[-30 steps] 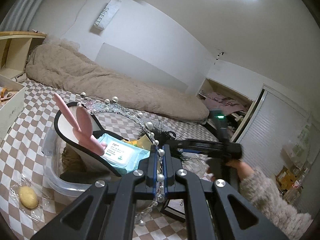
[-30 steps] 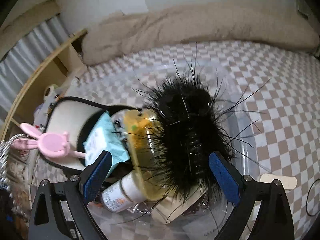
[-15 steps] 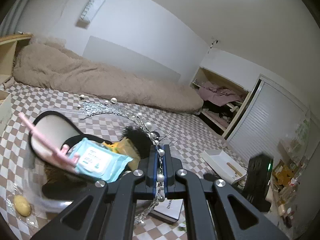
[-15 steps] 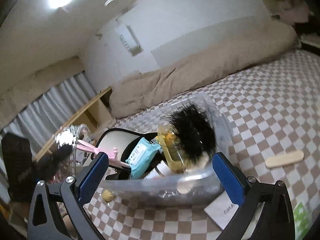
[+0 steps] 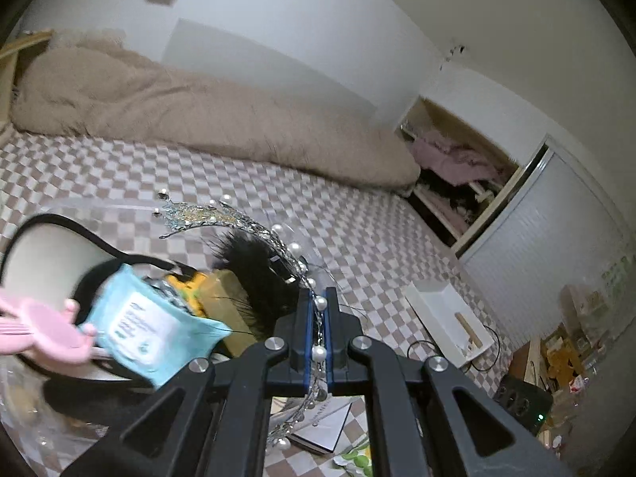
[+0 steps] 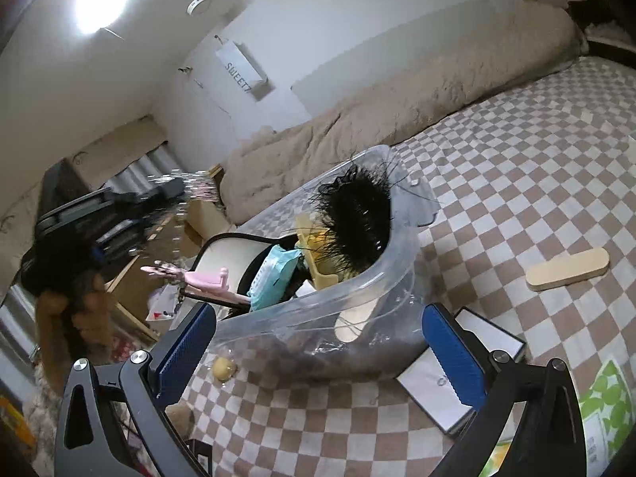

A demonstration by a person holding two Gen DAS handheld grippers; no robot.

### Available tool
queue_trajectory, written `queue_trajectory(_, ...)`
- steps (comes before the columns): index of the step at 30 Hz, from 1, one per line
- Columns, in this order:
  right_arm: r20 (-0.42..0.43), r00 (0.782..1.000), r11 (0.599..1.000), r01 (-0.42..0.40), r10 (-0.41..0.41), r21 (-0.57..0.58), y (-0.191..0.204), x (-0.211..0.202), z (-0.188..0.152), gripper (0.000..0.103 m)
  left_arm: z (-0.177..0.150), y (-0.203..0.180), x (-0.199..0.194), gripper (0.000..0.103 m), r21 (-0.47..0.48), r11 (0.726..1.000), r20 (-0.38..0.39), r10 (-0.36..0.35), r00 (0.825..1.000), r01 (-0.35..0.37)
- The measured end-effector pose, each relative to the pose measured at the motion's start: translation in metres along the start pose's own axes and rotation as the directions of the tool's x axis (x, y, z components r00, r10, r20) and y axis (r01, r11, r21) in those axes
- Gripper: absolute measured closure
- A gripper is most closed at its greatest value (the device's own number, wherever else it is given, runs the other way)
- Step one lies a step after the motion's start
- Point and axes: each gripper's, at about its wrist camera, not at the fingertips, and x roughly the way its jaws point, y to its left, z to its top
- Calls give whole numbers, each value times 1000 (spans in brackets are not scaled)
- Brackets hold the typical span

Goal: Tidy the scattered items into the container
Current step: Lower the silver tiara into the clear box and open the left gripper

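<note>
Above the clear container (image 6: 401, 274), a pearl tiara (image 5: 222, 218) is clamped by the left gripper (image 5: 317, 310), while the right gripper (image 6: 318, 342) is held wide open, empty.

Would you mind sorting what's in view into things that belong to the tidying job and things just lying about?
Job:
- clear container
- pearl tiara, clamped in the left gripper
- wooden stick, loose on the bed
- open right gripper

Lying about:
- beige duvet
- white tray
- wardrobe
</note>
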Motion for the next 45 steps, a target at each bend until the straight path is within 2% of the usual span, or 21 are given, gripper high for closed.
queue_trajectory(4,13,1000,999,2,-2,36,-15,-7,1,0,1,-8,32,98,-14,1000,-62,-19,998,18)
queue_trajectory(11,27,1000,996,4,-6,94,-38,-15,4,0,16,-30,78,98,22,1000,-129,12,992,-9)
queue_trajectory(17,32,999,993,-11,7,117,-45,-20,6,0,23,-45,119,98,80,990,-179,129,975,-116)
queue_trajectory(22,32,999,996,-5,2,93,-44,-23,7,0,25,-52,145,98,144,977,-203,187,961,-159)
queue_trajectory(25,41,999,996,24,-27,84,-45,-26,7,0,25,-50,163,98,186,957,-220,262,940,-224)
queue_trajectory(28,40,999,996,19,-23,88,-48,-26,6,0,24,-39,178,98,174,947,-242,307,920,-270)
queue_trajectory(29,39,999,996,17,-21,90,-48,-26,5,0,23,-36,180,95,167,948,-250,306,919,-271)
queue_trajectory(31,37,999,996,21,-24,86,-49,-25,5,0,21,-34,180,79,154,956,-266,282,922,-248)
queue_trajectory(33,31,999,996,29,-32,83,-50,-24,3,0,23,-38,170,34,155,959,-235,269,934,-237)
queue_trajectory(34,29,999,996,29,-32,84,-51,-24,3,0,25,-39,165,29,158,958,-214,271,938,-241)
queue_trajectory(39,32,999,995,24,-27,95,-54,-26,4,0,30,-37,143,28,152,954,-168,284,944,-260)
queue_trajectory(45,35,999,995,21,-25,101,-55,-26,3,0,21,-33,121,28,143,961,-155,257,954,-236)
